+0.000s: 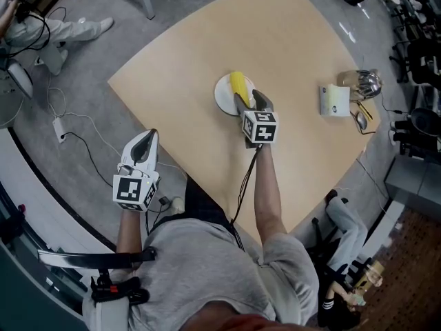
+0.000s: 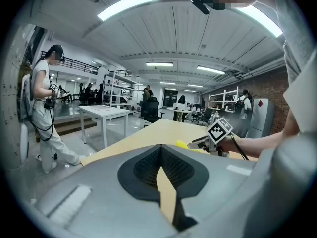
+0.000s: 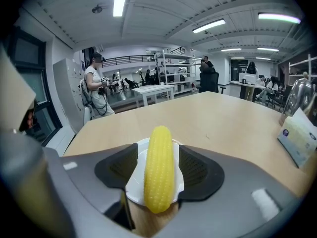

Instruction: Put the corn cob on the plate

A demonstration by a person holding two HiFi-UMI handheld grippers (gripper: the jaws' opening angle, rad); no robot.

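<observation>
A yellow corn cob (image 1: 240,85) lies on a small white plate (image 1: 222,95) near the middle of the tan table. My right gripper (image 1: 251,102) stands at the plate's near side. In the right gripper view the corn cob (image 3: 158,170) runs lengthwise between the jaws. Bare plate (image 3: 134,181) shows on both sides of it, so the pads stand apart from it and the right gripper (image 3: 157,155) is open. My left gripper (image 1: 150,136) hovers off the table's near left edge, shut and empty. Its own view shows the left gripper (image 2: 161,148) with tips together, and the cob (image 2: 182,144) far ahead.
A white box (image 1: 335,100), a shiny jug (image 1: 365,81) and a pair of glasses (image 1: 360,119) sit by the table's right edge. Cables (image 1: 69,126) trail over the floor at the left. A person (image 2: 42,113) and a white table (image 2: 105,111) stand farther off.
</observation>
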